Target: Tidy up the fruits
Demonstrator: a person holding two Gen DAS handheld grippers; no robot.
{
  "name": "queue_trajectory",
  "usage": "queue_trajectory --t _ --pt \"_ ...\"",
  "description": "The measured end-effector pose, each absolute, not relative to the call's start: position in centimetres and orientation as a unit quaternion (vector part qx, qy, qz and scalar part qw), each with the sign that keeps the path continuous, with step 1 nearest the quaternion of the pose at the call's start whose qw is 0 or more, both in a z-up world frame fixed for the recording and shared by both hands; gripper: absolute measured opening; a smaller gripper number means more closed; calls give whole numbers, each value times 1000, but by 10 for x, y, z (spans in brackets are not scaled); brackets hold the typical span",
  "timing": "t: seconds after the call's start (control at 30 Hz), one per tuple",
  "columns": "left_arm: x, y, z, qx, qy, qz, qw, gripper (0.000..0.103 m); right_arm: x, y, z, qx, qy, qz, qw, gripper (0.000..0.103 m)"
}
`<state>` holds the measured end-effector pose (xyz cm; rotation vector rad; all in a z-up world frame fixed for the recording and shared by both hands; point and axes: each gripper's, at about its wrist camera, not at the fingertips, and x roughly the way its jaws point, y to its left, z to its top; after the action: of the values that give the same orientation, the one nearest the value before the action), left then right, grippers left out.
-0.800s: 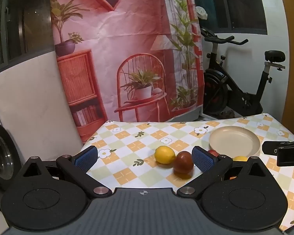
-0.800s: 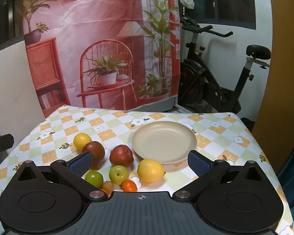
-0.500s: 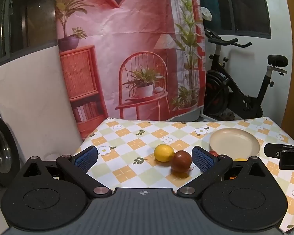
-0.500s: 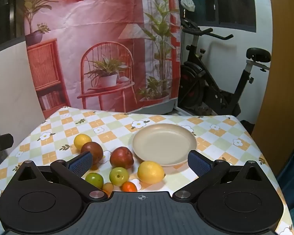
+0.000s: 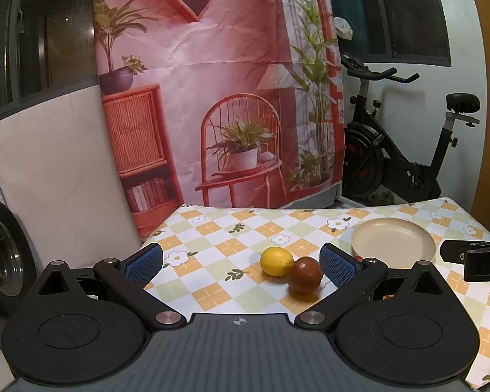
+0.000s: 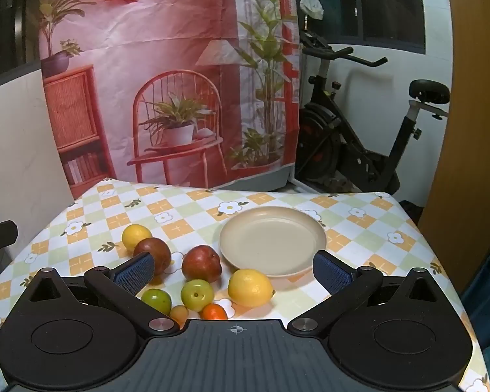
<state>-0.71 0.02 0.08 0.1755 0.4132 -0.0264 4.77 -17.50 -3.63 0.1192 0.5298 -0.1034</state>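
An empty beige plate (image 6: 272, 240) sits on the checked tablecloth; it also shows in the left wrist view (image 5: 393, 243). In front and left of it lie a lemon (image 6: 250, 287), a red apple (image 6: 201, 263), two green fruits (image 6: 197, 294), a small orange fruit (image 6: 214, 312), a dark red fruit (image 6: 153, 254) and a yellow fruit (image 6: 136, 235). My right gripper (image 6: 233, 271) is open and empty above the fruits. My left gripper (image 5: 241, 263) is open and empty; the yellow fruit (image 5: 276, 260) and dark red fruit (image 5: 305, 274) lie between its fingers, farther out.
The table (image 6: 359, 225) stands against a pink printed backdrop (image 6: 166, 75). An exercise bike (image 6: 359, 143) stands behind the table at the right. The right gripper's body (image 5: 473, 259) shows at the right edge of the left wrist view.
Both grippers have risen and drawn back slightly, so the table sits lower in both views. The fruits and plate have not moved. Both grippers stay open.
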Motion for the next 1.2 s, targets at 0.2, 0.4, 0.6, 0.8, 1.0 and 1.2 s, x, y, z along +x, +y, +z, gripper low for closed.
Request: queue_trajectory --t 0.2,0.4,0.6,0.8,1.0,1.2 --pt "-8 0 0 87 204 -13 975 103 48 -176 -38 59 261 -51 962 103" --pt "-9 0 0 86 203 -13 975 103 48 -176 -38 60 261 -51 962 103" --pt "-11 1 1 84 201 -13 976 103 47 -176 -38 59 261 -51 962 103" --pt "-13 2 1 81 199 -13 977 103 48 -176 -39 60 261 -51 962 103" --pt "-13 2 1 81 198 -12 977 103 48 -176 -39 59 261 -51 962 103" --pt "-14 2 1 80 198 -12 977 103 48 -176 -39 59 261 -51 962 103"
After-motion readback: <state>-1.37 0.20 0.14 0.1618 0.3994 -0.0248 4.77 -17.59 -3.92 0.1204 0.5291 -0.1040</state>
